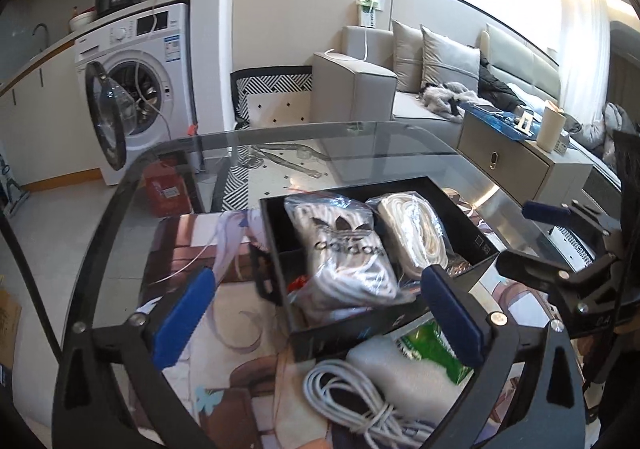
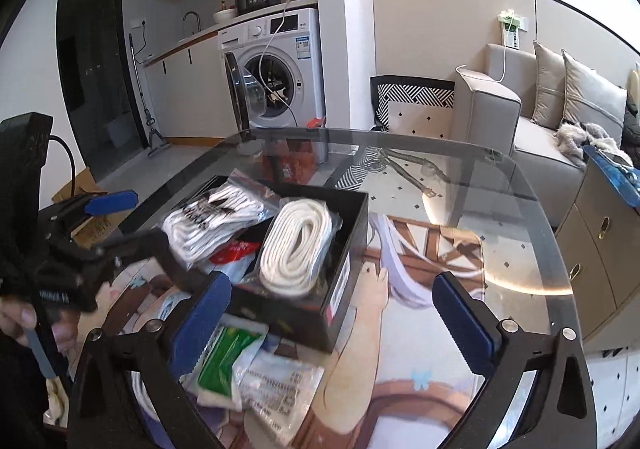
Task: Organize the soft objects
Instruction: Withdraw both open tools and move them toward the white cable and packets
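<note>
A black box (image 1: 472,233) (image 2: 356,225) on the glass table holds a clear bag with an adidas print (image 1: 344,249) (image 2: 208,221) and a bagged coil of white rope (image 1: 416,229) (image 2: 296,249). In front of the box lie a green packet (image 1: 432,349) (image 2: 228,349), a white foam piece (image 1: 400,373) and a coil of white cable (image 1: 352,401). My left gripper (image 1: 316,317) is open and empty above the box's near edge. My right gripper (image 2: 328,321) is open and empty over the box's near corner. Each gripper shows in the other's view.
A printed mat (image 2: 432,249) lies under the box on the glass table (image 1: 280,137). A clear printed bag (image 2: 276,385) lies beside the green packet. A washing machine (image 1: 132,61), a sofa (image 1: 360,81) and a cabinet (image 1: 520,161) stand beyond the table.
</note>
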### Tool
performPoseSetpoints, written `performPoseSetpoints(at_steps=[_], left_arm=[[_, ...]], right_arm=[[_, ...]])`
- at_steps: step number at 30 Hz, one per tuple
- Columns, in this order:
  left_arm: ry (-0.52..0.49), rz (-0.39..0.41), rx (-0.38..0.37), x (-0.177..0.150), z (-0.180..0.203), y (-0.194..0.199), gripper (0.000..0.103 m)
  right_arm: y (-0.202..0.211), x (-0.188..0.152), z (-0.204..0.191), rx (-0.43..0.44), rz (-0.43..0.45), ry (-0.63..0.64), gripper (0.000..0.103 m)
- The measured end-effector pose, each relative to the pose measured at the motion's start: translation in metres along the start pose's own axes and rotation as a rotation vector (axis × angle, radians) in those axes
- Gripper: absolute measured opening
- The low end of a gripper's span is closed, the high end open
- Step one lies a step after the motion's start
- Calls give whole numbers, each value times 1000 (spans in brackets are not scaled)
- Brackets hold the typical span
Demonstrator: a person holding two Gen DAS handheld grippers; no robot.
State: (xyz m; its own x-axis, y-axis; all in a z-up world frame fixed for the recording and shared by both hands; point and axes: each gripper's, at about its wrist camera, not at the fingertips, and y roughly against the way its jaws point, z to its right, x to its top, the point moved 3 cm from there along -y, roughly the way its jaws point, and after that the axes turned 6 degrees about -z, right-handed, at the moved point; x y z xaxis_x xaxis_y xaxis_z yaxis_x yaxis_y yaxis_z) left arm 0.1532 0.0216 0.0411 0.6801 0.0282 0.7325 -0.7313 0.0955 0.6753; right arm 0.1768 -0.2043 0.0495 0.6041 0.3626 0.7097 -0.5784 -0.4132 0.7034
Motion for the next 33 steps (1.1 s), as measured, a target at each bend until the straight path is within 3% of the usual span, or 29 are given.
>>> performPoseSetpoints(at_steps=[12,33], left_arm=[[26,-1,25,-35,-6,19,103],[38,-86,24,-72,-4,8,103]], right_arm=[[5,-42,-10,11,-46,1,103],[-6,-54,-15,26,-98,11,102]])
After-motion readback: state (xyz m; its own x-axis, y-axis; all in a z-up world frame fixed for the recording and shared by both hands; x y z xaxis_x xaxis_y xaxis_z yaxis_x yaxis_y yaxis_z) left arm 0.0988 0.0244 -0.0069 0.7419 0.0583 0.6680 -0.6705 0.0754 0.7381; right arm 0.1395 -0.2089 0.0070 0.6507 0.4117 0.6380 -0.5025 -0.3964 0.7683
